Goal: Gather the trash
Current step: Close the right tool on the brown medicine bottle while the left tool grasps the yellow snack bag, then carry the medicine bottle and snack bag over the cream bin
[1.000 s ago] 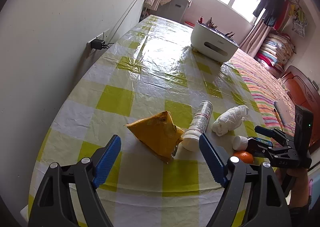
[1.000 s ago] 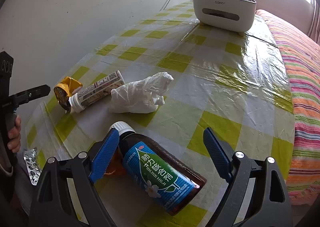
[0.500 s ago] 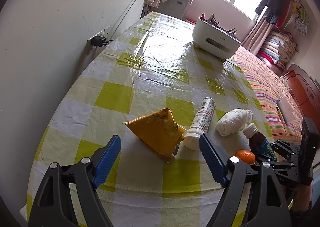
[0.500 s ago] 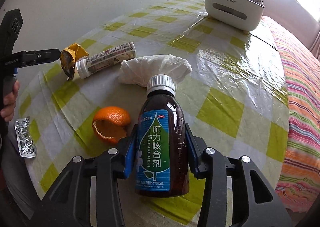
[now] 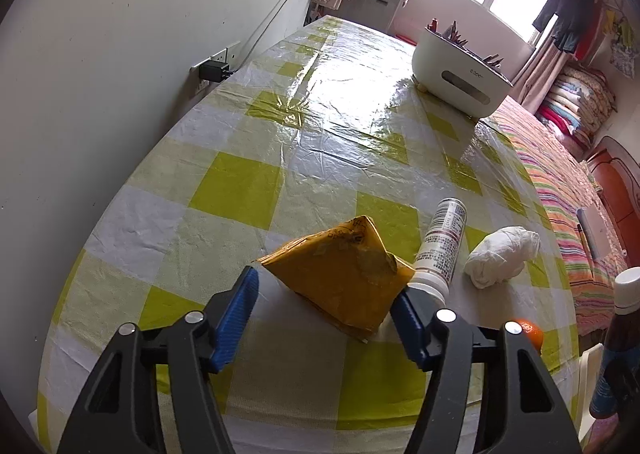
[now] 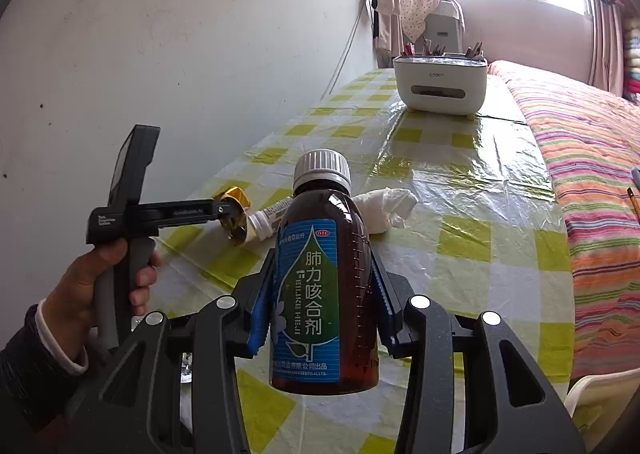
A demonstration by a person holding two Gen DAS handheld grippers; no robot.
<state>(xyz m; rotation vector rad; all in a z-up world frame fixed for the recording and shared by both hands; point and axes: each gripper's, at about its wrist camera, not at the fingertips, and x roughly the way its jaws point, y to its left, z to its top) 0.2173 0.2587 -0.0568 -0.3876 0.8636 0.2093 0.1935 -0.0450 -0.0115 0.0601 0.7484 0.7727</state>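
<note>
My right gripper (image 6: 322, 310) is shut on a brown syrup bottle (image 6: 325, 286) with a blue label and holds it upright above the table; the bottle also shows at the right edge of the left wrist view (image 5: 618, 350). My left gripper (image 5: 324, 318) is open around a crumpled yellow wrapper (image 5: 340, 270) on the checked tablecloth. A white pill bottle (image 5: 440, 250) lies beside the wrapper, then a wad of white tissue (image 5: 500, 256). An orange peel (image 5: 530, 332) lies near the front right.
A white desktop bin (image 5: 460, 73) with scraps in it stands at the far end of the table (image 5: 240, 189). The wall with a socket and plug (image 5: 214, 69) runs along the left. A striped bed (image 6: 592, 181) lies to the right.
My right gripper has closed on the syrup bottle, stood it upright and lifted it off the table. My left gripper has moved forward onto the yellow wrapper, still open.
</note>
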